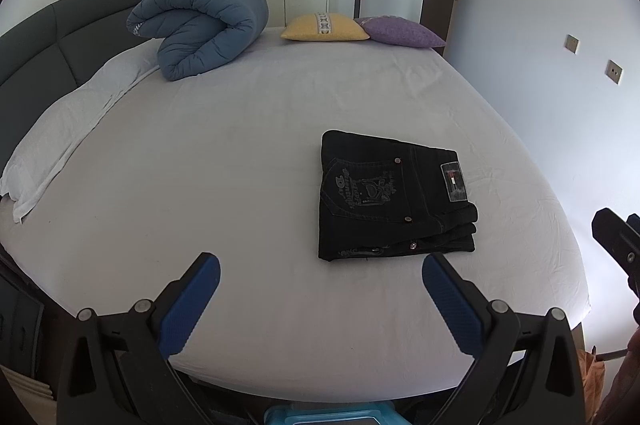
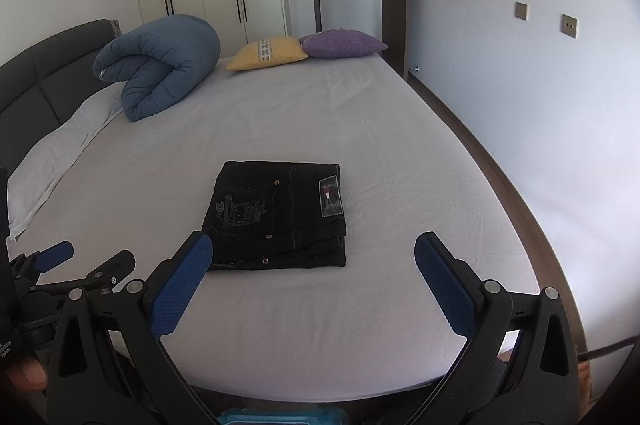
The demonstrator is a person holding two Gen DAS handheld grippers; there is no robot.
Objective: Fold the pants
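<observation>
Black jeans point(image 1: 394, 199) lie folded into a compact stack on the white bed point(image 1: 240, 153), back pocket embroidery and a waistband label facing up. In the right wrist view the same jeans point(image 2: 280, 217) rest just beyond the fingers. My left gripper point(image 1: 322, 271) hovers open above the near part of the bed, with the jeans ahead and to the right. My right gripper point(image 2: 314, 251) is open too, its left finger close to the jeans' near left corner. Nothing sits between either pair of blue pads. The left gripper point(image 2: 60, 257) also shows at the lower left edge of the right wrist view.
A rolled blue duvet point(image 1: 204, 25) sits by the grey headboard point(image 1: 48, 37), beside a long white pillow point(image 1: 68, 129). Yellow point(image 1: 324, 27) and purple point(image 1: 402, 31) cushions lie at the bed's far end. Behind them are wardrobes and a door. A wall runs along the right.
</observation>
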